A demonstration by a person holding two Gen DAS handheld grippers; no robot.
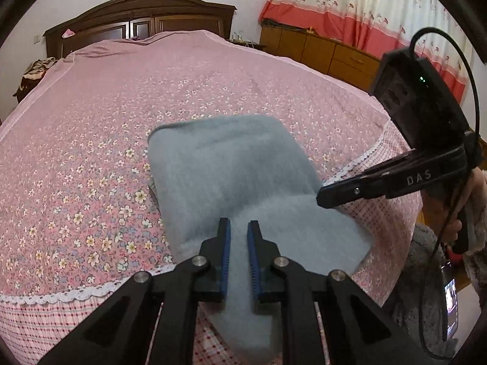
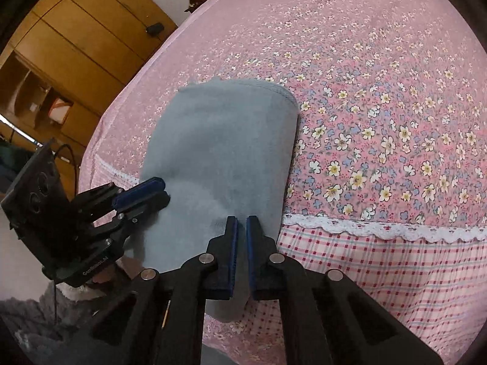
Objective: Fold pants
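Grey-blue fleece pants [image 1: 228, 164] [image 2: 225, 140] lie folded into a short stack near the front edge of the bed. Their near end is raised off the sheet. My left gripper [image 1: 238, 226] has this cloth pinched between its blue pads. In the right wrist view it [image 2: 162, 191] bites the stack's left edge with its jaws close together. My right gripper [image 2: 241, 222] is shut on the near right part of the cloth. In the left wrist view its tip [image 1: 319, 197] meets the right edge of the pants.
The bed carries a pink floral sheet [image 1: 91, 152] with lace trim [image 2: 380, 228] at its front edge. Behind stand a dark headboard [image 1: 137, 15], a wooden cabinet [image 1: 319, 51] and a wardrobe [image 2: 76, 30]. A clothes heap [image 1: 36, 70] sits far left. A person's hand [image 1: 450, 222] holds the right gripper.
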